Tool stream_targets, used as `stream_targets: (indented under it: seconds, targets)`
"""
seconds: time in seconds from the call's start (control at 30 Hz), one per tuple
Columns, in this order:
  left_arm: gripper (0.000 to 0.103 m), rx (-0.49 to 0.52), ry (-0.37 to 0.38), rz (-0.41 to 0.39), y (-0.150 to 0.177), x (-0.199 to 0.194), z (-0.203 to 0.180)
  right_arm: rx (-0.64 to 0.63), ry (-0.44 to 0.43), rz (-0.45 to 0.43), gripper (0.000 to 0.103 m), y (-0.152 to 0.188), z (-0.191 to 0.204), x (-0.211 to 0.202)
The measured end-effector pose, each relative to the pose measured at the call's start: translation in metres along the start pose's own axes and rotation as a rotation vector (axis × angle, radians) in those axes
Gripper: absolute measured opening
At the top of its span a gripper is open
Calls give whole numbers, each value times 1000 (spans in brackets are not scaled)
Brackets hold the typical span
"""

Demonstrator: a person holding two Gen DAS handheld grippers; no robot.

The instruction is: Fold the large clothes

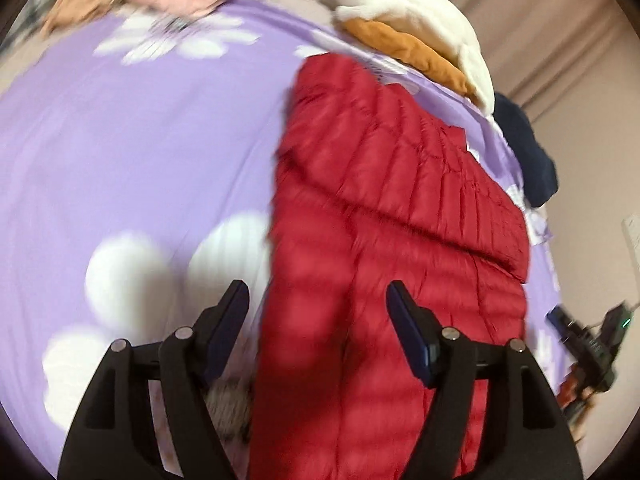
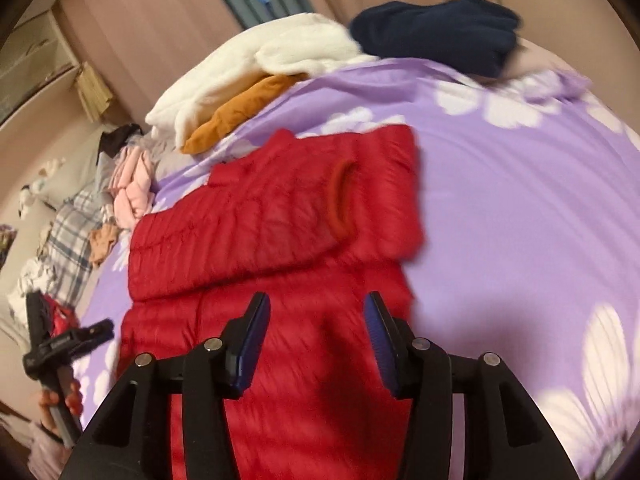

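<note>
- One red quilted puffer jacket [image 1: 384, 240] lay on the purple bedsheet with white flowers [image 1: 132, 152], running from the bottom centre to the upper right of the left wrist view, with one sleeve folded across its body.
- Two grippers were in view: the left gripper [image 1: 316, 308] hung released over the jacket's lower left edge, holding nothing; the right gripper [image 2: 316, 320] was likewise spread and empty above the jacket's lower part.
- At the top of the right wrist view sat one white fleece garment [image 2: 256, 64], one mustard-brown garment [image 2: 240, 112] tucked under it, and one navy garment [image 2: 436, 32].
- The jacket's right edge bordered a wide bare stretch of sheet at the right of that view.
- A pink garment [image 2: 134, 188] lay at the left edge.
</note>
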State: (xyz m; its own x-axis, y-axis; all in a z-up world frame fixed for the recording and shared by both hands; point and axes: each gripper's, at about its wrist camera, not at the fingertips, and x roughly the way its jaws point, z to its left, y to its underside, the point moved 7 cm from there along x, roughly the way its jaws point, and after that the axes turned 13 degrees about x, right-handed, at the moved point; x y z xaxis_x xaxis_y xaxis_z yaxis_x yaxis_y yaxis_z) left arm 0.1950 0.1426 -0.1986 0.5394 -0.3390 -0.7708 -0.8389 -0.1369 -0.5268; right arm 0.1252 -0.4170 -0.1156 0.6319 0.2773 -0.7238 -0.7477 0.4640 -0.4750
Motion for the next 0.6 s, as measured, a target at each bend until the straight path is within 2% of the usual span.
stream_targets:
  seconds: [0.13,0.23,0.37,0.47,0.6]
  targets:
    - [71,-97,66,9,39,-14,6,89,12,14,53,18,-35,-23]
    - [71,-127,102,18,60,-18,1,158,0,51,53,36,-52,-29]
    - [71,-150,159,30,80,-18,-8,199,-23,92,53,59,-59,-32]
    - [76,-154,209,17,91,-22,-15,212,-39,131,53,75,-58,-30]
    - [77,-171,280,16,106,-28,-24,239,-94,183,53,96,-56,-29]
